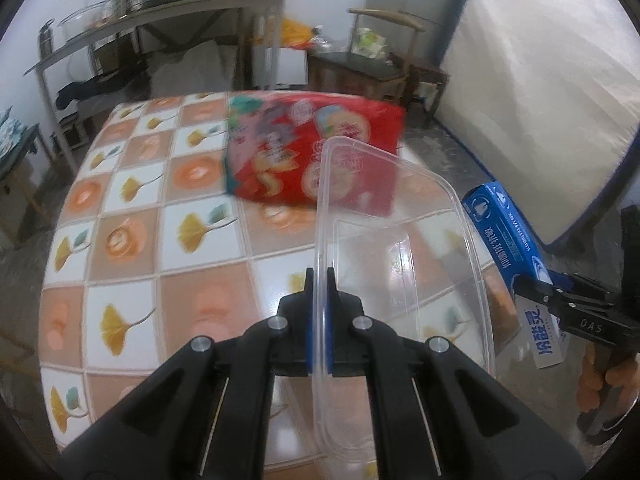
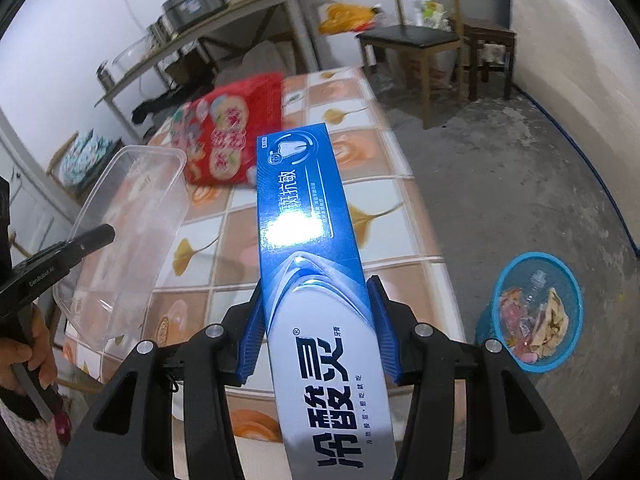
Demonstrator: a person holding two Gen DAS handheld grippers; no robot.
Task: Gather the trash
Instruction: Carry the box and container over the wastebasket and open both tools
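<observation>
My left gripper [image 1: 319, 280] is shut on the rim of a clear plastic container [image 1: 404, 248], held tilted above the tiled table [image 1: 132, 240]. My right gripper [image 2: 318, 300] is shut on a long blue and white toothpaste box [image 2: 308, 216], its pads pressing both long sides. In the left wrist view the toothpaste box [image 1: 506, 236] and the right gripper [image 1: 536, 286] show at the right edge. The right wrist view shows the clear container [image 2: 124, 240] at the left, with the left gripper's fingers [image 2: 86, 242] on its rim. A blue basket [image 2: 534, 312] holding scraps stands on the floor at the right.
A red printed package [image 1: 316, 148] lies at the far side of the table. Behind stand a long shelf table [image 1: 160, 20] with pots, a wooden chair [image 2: 416, 36] and a mattress [image 1: 532, 92] leaning on the wall. Bare concrete floor [image 2: 500, 168] lies right of the table.
</observation>
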